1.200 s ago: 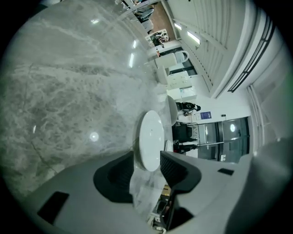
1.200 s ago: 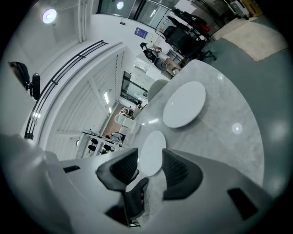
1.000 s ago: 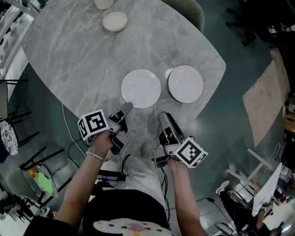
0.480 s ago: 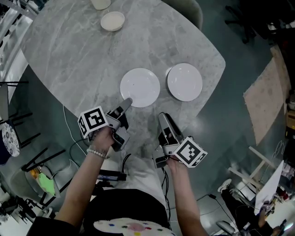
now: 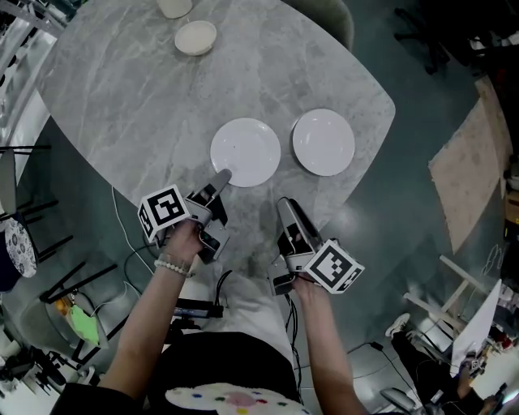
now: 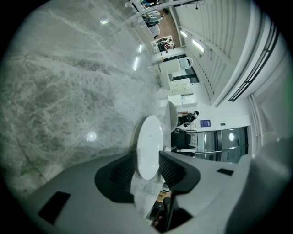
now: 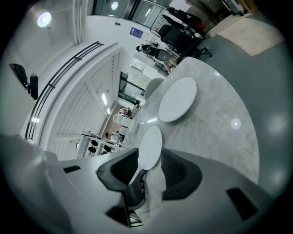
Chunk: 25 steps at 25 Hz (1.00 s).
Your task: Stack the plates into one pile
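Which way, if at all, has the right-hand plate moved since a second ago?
No. The right-hand plate keeps the same gap from the left-hand plate.

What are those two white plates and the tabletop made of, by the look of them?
The left plate and right plate look like glazed ceramic or porcelain: plain white, smooth, softly glossy. Melamine cannot be ruled out. The tabletop looks like polished grey marble or a marble-look slab: pale veining, with lamp reflections on it.

My left gripper (image 5: 220, 177) has just been closing its jaws with the near rim of the left plate (image 5: 246, 152) between them; whether my pads (image 6: 123, 171) press it, I cannot tell. Far off, a white dish (image 5: 174, 6) is cut off.
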{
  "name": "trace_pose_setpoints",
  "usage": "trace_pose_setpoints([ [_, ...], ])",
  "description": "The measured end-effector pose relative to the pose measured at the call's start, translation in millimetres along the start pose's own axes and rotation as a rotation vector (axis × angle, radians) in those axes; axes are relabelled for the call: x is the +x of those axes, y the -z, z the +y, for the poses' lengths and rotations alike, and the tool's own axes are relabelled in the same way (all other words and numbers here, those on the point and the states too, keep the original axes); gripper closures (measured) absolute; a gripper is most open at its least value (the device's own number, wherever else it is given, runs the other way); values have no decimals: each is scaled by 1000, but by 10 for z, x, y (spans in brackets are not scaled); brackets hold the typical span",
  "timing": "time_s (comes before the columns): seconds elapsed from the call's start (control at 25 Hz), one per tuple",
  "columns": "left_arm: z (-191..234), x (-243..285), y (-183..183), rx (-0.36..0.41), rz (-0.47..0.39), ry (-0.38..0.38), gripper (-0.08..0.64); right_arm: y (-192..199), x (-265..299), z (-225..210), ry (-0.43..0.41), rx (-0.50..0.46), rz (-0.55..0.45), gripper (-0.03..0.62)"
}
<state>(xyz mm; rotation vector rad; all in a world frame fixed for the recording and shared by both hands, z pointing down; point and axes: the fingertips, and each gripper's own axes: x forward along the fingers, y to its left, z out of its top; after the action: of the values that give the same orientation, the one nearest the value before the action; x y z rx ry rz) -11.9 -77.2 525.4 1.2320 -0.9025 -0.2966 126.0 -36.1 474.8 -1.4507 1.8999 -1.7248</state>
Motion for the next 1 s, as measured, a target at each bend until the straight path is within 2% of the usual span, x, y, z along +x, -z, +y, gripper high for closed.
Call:
trace_pose_setpoints([
  [0.36,49,-55,2,-72,-29,20,403,-5,-13,-10,-12,18,-8,449],
  [0.72,10,23,-74,-56,-27,14,408,6,-20,-46,6,26,-9,451],
  [1.0,131,17,-43,-36,-16,-58,520,15,-60,-56,9,31,-11,457],
])
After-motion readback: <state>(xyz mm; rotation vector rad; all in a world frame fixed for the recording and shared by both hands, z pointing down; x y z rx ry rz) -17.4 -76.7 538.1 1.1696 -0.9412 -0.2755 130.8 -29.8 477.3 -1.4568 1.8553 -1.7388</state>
